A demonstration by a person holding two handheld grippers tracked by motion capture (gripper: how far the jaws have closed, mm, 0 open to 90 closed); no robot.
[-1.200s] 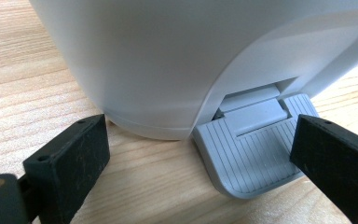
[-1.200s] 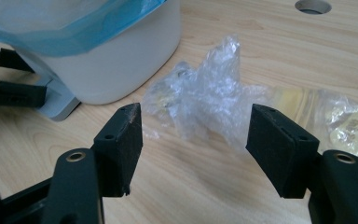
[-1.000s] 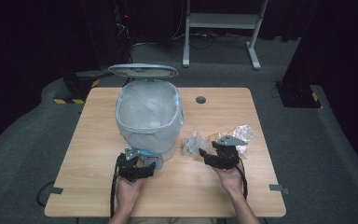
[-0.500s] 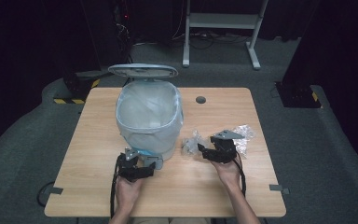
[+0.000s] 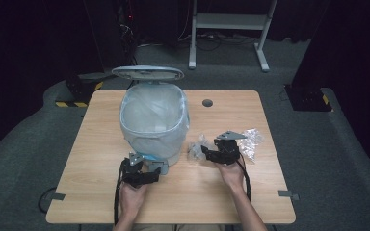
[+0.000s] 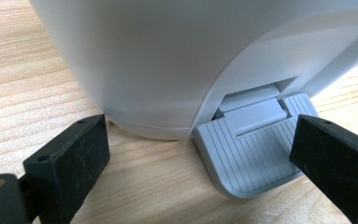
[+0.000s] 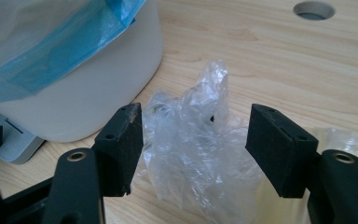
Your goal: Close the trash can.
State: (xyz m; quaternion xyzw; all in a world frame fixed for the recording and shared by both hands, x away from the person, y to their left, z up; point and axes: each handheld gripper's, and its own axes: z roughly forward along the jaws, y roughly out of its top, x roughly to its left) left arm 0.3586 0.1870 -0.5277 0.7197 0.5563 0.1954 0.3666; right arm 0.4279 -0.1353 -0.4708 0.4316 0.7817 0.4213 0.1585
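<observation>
High view: over the last second my right claw [image 5: 206, 153] has moved left across the worktop [image 5: 221, 192], from beside the crumpled plastic toward the clump [image 5: 196, 149] nearest the bin [image 5: 154, 120]. My left claw [image 5: 155, 169] has not shifted; it rests at the pedal [image 5: 157, 165], and the lid [image 5: 147, 73] stands raised behind the lined bin. I judge this to mean the pick-up of plastic waste is about to begin, with the bin held open to receive it.

Right gripper view: my right claw [image 7: 193, 149] is spread, one jaw on each side of the clear plastic [image 7: 191, 140], not yet pinching it. A second clump [image 5: 250, 140] lies just beyond my right hand [image 5: 231, 171].

Left gripper view: my left claw [image 6: 191, 168] is spread, low over the worktop, jaws straddling the ribbed pedal [image 6: 251, 154] at the bin's base [image 6: 168, 70]. My forearms enter from the near edge.
</observation>
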